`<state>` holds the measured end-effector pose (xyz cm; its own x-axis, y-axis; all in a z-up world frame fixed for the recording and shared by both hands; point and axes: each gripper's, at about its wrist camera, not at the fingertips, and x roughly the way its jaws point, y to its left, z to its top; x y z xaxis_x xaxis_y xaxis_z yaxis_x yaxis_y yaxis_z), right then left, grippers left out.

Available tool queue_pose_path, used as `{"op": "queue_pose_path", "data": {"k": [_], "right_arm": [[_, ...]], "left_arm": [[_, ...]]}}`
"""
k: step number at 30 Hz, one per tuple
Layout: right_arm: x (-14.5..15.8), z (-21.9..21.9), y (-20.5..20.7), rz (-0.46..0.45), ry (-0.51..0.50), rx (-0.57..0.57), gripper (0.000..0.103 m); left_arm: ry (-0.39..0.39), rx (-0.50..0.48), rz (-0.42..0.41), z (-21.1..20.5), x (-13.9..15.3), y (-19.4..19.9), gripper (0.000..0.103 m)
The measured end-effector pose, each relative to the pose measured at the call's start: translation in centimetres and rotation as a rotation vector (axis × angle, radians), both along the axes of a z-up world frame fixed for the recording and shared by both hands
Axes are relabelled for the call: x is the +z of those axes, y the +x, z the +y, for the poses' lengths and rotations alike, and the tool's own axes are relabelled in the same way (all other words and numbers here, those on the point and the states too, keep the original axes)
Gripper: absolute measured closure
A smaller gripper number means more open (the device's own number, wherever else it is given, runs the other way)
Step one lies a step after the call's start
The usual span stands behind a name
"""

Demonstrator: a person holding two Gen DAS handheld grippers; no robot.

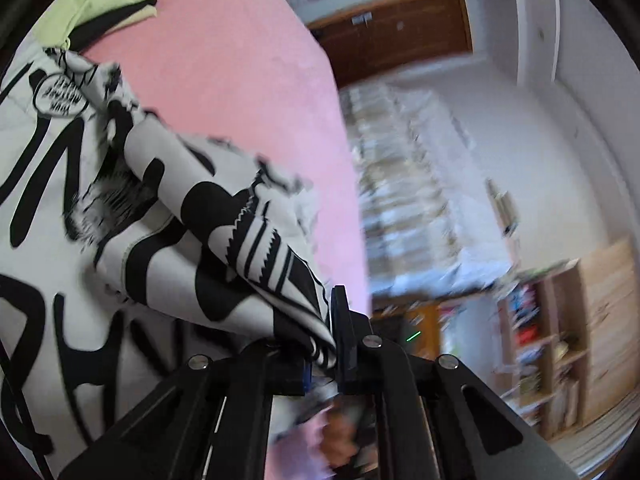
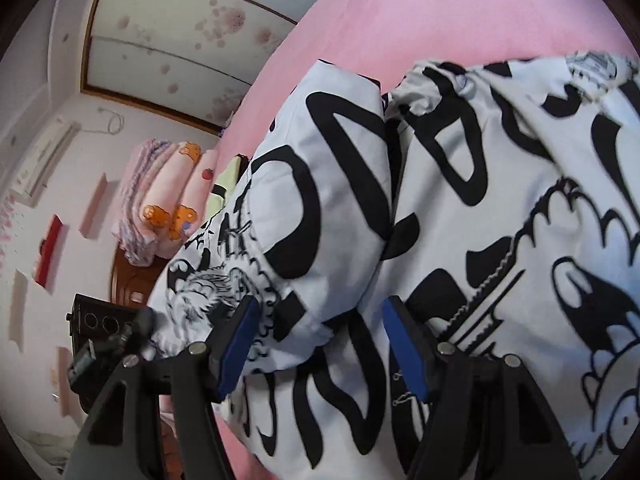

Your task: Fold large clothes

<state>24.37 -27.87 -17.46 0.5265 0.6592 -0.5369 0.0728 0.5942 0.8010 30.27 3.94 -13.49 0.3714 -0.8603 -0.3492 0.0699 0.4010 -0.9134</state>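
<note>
Mid-fold: left claw [image 1: 320, 344] clenched on shirt [image 1: 224, 216] edge above bed [image 1: 240, 80]. Right claw [image 2: 320, 344] released, straddling shirt. Next: carry edge across, lay flat.

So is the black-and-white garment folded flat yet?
No. The black-and-white garment is bunched on the pink bed, one end pinched in the left tool; right tool open.

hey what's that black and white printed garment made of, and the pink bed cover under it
Black-and-white garment: looks like thin woven or knit fabric, matte, since it drapes and creases softly where the left tool pinches it. Pink cover: probably a soft textile with a slightly fuzzy, matte surface; exact fibre can't be told.
</note>
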Motion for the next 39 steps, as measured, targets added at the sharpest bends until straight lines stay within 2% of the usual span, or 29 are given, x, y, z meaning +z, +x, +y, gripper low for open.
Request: {"op": "queue_pose_path", "data": {"k": [2, 3, 6, 9, 11, 13, 14, 15, 20, 23, 25, 28, 31, 33, 35, 39], "right_arm": [[-0.4, -0.2, 0.2, -0.003, 0.064, -0.022, 0.031], [-0.5, -0.3, 0.3, -0.012, 0.111, -0.036, 0.027], [-0.4, -0.3, 1.3, -0.041, 0.229, -0.07, 0.024], [-0.2, 0.4, 2.9, -0.048, 0.274, -0.08, 0.024], [0.1, 0.9, 3.5, -0.057, 0.268, -0.082, 0.024], [1.4, 1.6, 4.0, -0.088, 0.223, -0.092, 0.044], [2.2, 2.0, 4.2, -0.108, 0.192, -0.081, 0.076], [3.1, 2.4, 4.4, -0.122, 0.157, -0.06, 0.09], [7.5, 3.4, 2.5, -0.181, 0.009, -0.024, 0.094], [8.9, 4.7, -0.7, -0.209, -0.097, 0.027, 0.095], [8.3, 5.3, -2.4, -0.189, -0.143, 0.052, 0.095], [4.9, 6.0, -5.1, -0.103, -0.2, 0.076, 0.095], [0.9, 5.9, -6.9, -0.007, -0.187, 0.059, 0.095], [-0.7, 5.5, -7.7, 0.016, -0.143, 0.026, 0.095], [-1.1, 5.4, -8.2, 0.011, -0.157, 0.015, 0.095], [-0.5, 6.3, -8.2, -0.013, -0.227, 0.029, 0.092]], "left_arm": [[-0.058, 0.056, 0.027, 1.0, 0.8, 0.9, 0.098], [-0.072, 0.071, 0.033, 1.4, 1.0, 1.3, 0.098], [-0.087, 0.108, 0.044, 2.3, 1.4, 2.0, 0.098], [-0.08, 0.134, 0.055, 3.4, 1.3, 2.2, 0.098], [-0.064, 0.144, 0.062, 3.7, 1.2, 2.4, 0.098], [-0.05, 0.149, 0.079, 4.5, 0.6, 2.6, 0.098], [-0.036, 0.148, 0.084, 4.7, 0.4, 2.7, 0.098], [-0.018, 0.145, 0.088, 4.8, 0.2, 2.7, 0.098], [0.08, 0.088, 0.011, 5.8, 0.4, 2.2, 0.098], [0.146, 0.022, -0.04, 5.7, -0.1, 0.5, 0.098], [0.183, -0.027, -0.041, 5.8, -1.4, -1.4, 0.098], [0.236, -0.057, 0.017, 6.2, -4.4, -3.8, 0.098], [0.278, -0.04, 0.132, 6.8, -8.6, -5.8, 0.098], [0.249, -0.016, 0.171, 7.5, -10.6, -6.7, 0.098], [0.249, -0.001, 0.157, 7.5, -10.6, -6.9, 0.098], [0.326, -0.007, 0.115, 6.8, -9.6, -7.0, 0.098]]}}
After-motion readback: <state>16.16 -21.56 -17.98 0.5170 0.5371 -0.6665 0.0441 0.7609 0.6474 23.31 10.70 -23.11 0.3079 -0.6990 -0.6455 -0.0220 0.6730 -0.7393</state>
